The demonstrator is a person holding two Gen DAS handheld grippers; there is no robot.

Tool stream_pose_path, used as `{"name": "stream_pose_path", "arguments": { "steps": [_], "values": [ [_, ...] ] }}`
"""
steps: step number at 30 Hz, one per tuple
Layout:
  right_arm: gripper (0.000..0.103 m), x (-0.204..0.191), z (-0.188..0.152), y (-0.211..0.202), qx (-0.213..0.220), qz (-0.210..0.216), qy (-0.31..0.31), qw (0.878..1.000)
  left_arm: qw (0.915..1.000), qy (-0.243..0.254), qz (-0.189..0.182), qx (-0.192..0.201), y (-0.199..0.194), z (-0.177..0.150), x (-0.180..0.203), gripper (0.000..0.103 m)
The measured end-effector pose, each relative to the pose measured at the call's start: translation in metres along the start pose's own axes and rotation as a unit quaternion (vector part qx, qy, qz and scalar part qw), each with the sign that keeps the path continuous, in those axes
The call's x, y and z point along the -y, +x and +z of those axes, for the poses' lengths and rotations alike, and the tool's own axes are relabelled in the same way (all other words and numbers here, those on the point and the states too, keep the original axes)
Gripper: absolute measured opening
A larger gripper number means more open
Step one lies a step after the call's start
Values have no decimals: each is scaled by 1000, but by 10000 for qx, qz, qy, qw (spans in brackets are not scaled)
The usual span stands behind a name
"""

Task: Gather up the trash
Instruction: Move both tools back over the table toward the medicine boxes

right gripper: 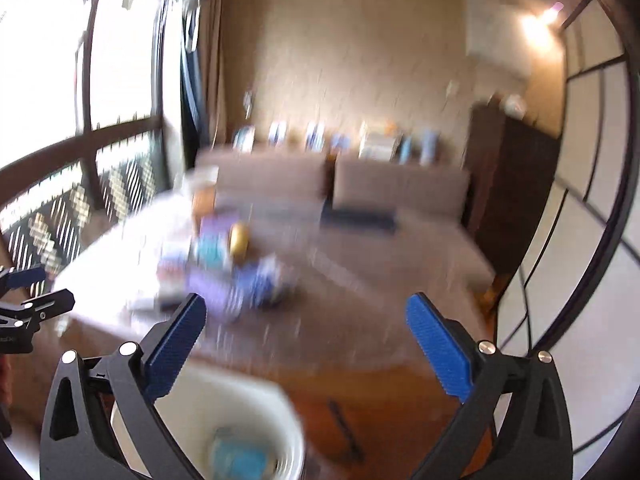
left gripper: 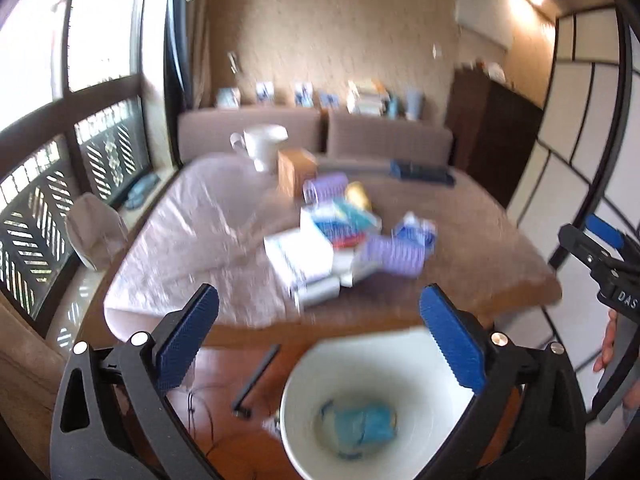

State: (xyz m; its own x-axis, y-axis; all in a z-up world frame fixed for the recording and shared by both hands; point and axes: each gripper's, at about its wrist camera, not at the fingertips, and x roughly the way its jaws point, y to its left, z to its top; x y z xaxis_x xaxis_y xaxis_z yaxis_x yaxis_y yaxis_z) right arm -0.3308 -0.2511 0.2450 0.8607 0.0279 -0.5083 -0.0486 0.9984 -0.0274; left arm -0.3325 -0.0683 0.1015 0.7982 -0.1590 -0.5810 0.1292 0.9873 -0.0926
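Bin: white round trash bin, open top, upright on the wooden floor just in front of the bed.
Bin contents: crumpled blue wrapper lying at the bottom.
Trash pile: blurred heap on the brown bed cover, items touching or overlapping, including two purple ribbed cylinders, white paper packaging, a blue-and-white packet and a yellow piece.

The left tool and the right tool both stand wide open, nothing between their blue pads, each angled somewhat downward, side by side.
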Motion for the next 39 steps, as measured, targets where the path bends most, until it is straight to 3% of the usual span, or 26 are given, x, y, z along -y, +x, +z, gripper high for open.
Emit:
{"name": "stream_pose_path", "arguments": {
  "steps": [3, 7, 10, 13, 16, 23, 28, 35, 39],
  "values": [
    [99, 1, 12, -7, 511, 6, 73, 9987, 9989, -356, -229, 179, 0, 10, -4, 101],
    [99, -13, 17, 15, -54, 238, -770, 9967, 9935, -867, -691, -269, 19, 14, -18, 101],
    [99, -21, 11, 26, -52, 69, -1227, 9924, 9962, -674, -125, -543, 33, 12, -15, 101],
    [99, -21, 13, 52, -471, 426, -945, 9935, 9952, -367, 73, -904, 50, 6, -11, 101],
    [99, -21, 16, 76, -725, 471, -639, 9942, 9929, -347, 57, -1139, 74, 3, -16, 101],
    [99, -28, 12, 142, -1256, 67, -503, 9908, 9883, 211, 94, -1506, 122, -4, -23, 101],
    [98, -30, 2, 185, -1626, -145, -495, 9853, 9856, 302, -61, -1665, 144, -5, -30, 101],
    [98, -31, -5, 218, -1986, 312, -436, 9786, 9838, 331, -10, -1760, 163, -3, -29, 101],
    [98, -29, -4, 232, -2131, 829, -292, 9731, 9841, 177, 391, -1723, 167, 2, -39, 101]
  ]
}}
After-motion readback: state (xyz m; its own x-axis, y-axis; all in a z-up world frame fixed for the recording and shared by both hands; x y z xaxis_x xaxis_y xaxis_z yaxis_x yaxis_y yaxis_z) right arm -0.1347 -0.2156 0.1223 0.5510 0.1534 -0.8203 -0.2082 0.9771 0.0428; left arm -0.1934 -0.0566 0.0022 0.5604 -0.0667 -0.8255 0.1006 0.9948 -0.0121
